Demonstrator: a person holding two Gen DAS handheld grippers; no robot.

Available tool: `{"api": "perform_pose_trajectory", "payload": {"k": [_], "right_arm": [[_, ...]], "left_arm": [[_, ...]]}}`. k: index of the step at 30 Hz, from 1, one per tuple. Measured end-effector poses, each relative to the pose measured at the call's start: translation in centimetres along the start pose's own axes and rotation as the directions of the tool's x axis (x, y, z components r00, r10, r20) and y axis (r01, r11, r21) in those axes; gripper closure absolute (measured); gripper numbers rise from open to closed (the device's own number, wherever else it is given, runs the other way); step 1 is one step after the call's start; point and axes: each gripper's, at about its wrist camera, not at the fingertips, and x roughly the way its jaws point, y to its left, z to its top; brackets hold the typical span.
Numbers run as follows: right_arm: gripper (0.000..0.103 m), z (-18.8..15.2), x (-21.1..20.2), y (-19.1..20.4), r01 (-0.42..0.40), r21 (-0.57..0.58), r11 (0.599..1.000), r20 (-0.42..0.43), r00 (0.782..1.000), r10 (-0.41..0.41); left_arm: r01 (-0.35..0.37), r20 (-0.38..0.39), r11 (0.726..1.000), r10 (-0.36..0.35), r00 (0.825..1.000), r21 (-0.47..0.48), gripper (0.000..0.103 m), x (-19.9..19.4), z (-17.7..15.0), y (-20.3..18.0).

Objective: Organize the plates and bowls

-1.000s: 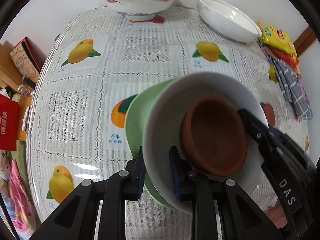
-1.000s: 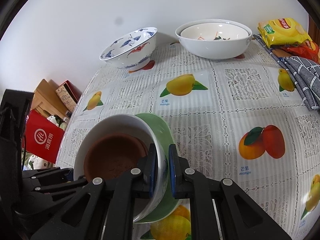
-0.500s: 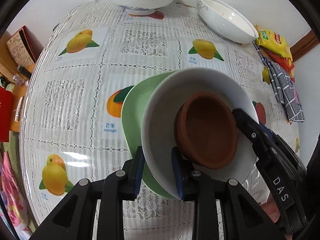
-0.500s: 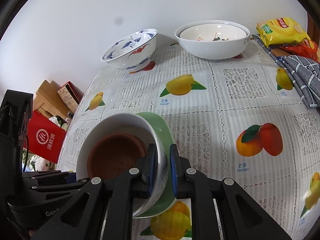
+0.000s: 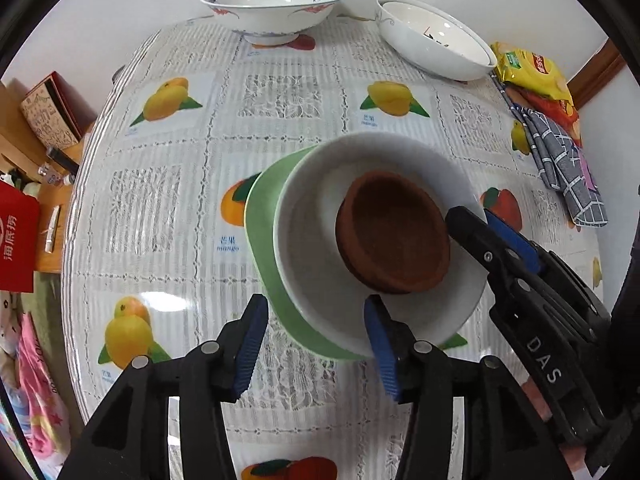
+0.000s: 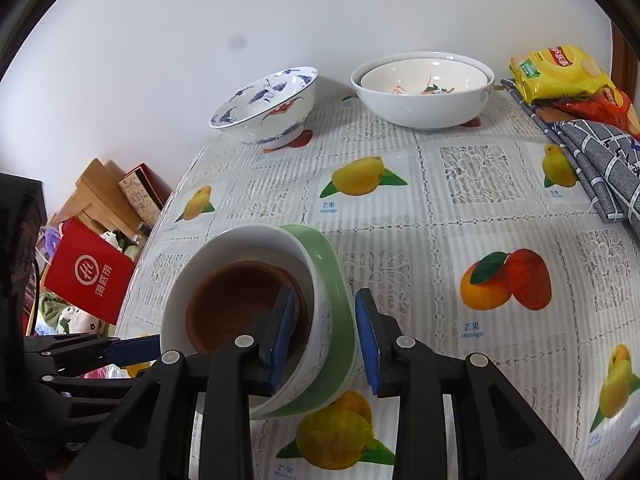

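Note:
A stack sits on the fruit-print tablecloth: a green plate (image 5: 260, 232) (image 6: 336, 276), a white bowl (image 5: 312, 256) (image 6: 240, 236) on it, and a brown bowl (image 5: 392, 232) (image 6: 232, 304) inside that. My left gripper (image 5: 314, 336) straddles the near rim of the green plate and white bowl. Its jaws are opening and the blue pads stand off the rim. My right gripper (image 6: 325, 328) straddles the rim on the opposite side, one pad inside the white bowl and one outside the green plate. Its jaws are opening too, and neither pad presses.
A blue-patterned bowl (image 5: 272, 8) (image 6: 264, 112) and two nested white bowls (image 5: 436, 40) (image 6: 424, 88) stand at the far edge by the wall. A yellow snack bag (image 5: 528, 72) and a grey checked cloth (image 5: 560, 160) lie at the right. The table's left edge drops to floor clutter.
Both grippers were shut on the stack's rim; their jaws have now spread apart and let go of it. The stack stays in the same spot.

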Motion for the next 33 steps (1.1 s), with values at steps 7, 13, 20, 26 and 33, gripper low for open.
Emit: {"api": "perform_pose_trajectory", "payload": {"k": [7, 13, 20, 26, 33], "right_arm": [[0.069, -0.4, -1.7, 0.2, 0.042, -0.019, 0.999, 0.025, 0.999, -0.041], [0.057, -1.1, -5.7, 0.2, 0.106, -0.032, 0.994, 0.084, 0.991, -0.103], [0.047, -3.3, -11.7, -1.5, 0.238, -0.017, 0.971, 0.128, 0.964, -0.234], [0.040, -5.7, -16.4, -4.0, 0.330, 0.062, 0.942, 0.123, 0.934, -0.335], [0.010, -8.3, -22.3, -4.2, 0.339, 0.107, 0.935, 0.190, 0.916, -0.354]], "left_arm": [[0.015, 0.081, 1.000, -0.015, 0.997, -0.003, 0.055, -1.8, -1.1, -0.2], [0.012, 0.189, 0.999, -0.022, 0.982, 0.052, 0.055, -4.5, -2.5, -2.0], [-0.010, 0.312, 0.991, -0.032, 0.950, 0.134, 0.055, -8.1, -5.2, -5.7], [-0.023, 0.394, 0.984, -0.050, 0.918, 0.177, 0.054, -11.2, -8.4, -8.4], [-0.018, 0.441, 0.982, -0.067, 0.895, 0.186, 0.036, -13.9, -12.0, -10.1]]}}
